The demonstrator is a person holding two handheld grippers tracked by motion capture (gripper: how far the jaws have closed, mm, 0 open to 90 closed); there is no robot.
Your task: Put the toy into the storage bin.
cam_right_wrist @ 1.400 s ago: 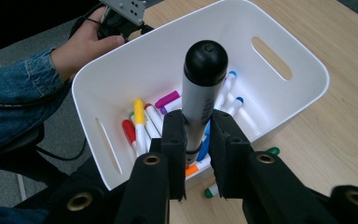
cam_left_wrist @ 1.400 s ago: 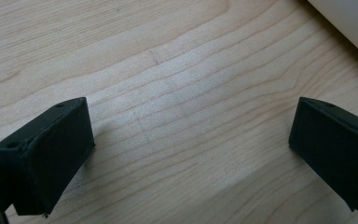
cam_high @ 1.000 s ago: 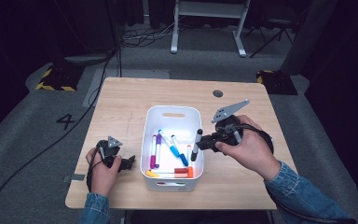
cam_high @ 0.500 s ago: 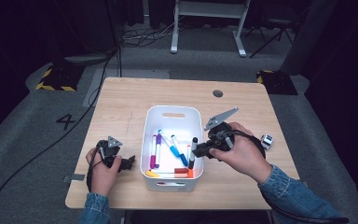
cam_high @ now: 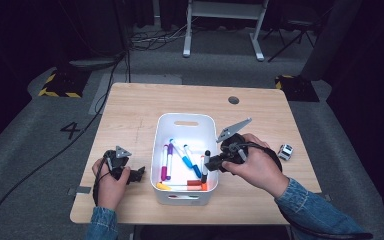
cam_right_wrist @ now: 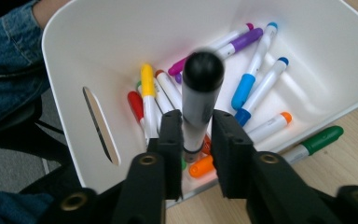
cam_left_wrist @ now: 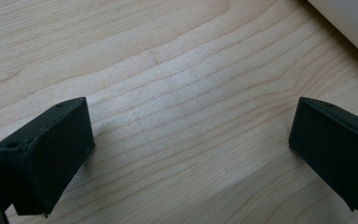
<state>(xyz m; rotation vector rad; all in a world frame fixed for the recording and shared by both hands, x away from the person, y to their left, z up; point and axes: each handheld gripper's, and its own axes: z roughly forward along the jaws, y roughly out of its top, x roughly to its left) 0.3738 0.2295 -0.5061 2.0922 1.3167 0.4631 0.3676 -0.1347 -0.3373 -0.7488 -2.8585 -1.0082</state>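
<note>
Near the tabletop's front edge, the left gripper [cam_high: 139,173] rests left of the white bin [cam_high: 186,121], jaws wide open over bare wood with nothing between them. The right gripper [cam_high: 211,163] hovers over the bin's right rim, its jaws gripping a black marker [cam_right_wrist: 198,100] (they have just been opening slightly, the marker between them), held upright above the coloured markers [cam_high: 180,161] lying inside. A green marker [cam_right_wrist: 315,141] lies just outside the bin. Beyond the bin, the tabletop lies open to its far edge.
</note>
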